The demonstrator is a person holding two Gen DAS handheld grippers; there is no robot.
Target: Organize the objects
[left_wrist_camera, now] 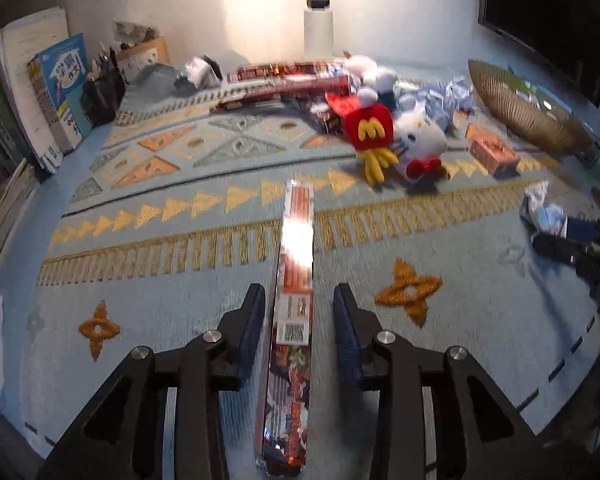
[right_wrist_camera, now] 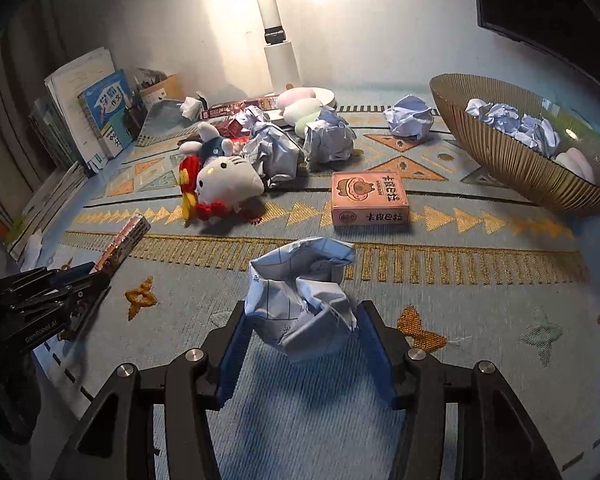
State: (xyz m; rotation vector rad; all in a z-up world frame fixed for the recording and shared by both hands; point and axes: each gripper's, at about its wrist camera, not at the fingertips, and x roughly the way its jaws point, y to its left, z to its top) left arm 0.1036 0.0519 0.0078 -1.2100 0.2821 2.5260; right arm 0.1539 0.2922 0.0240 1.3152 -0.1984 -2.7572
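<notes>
A: Left wrist view: our left tongs (left_wrist_camera: 300, 320) stand apart around the long snack pack (left_wrist_camera: 296, 280), pads not touching, near the surface's (left_wrist_camera: 160, 320) front edge.

B: Right wrist view: our right tongs (right_wrist_camera: 306, 344) straddle the crumpled paper ball (right_wrist_camera: 300, 296); grip, we cannot tell.

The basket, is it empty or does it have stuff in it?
Not empty. The basket holds several crumpled paper balls and a pale egg-shaped thing. It isn't full.
</notes>
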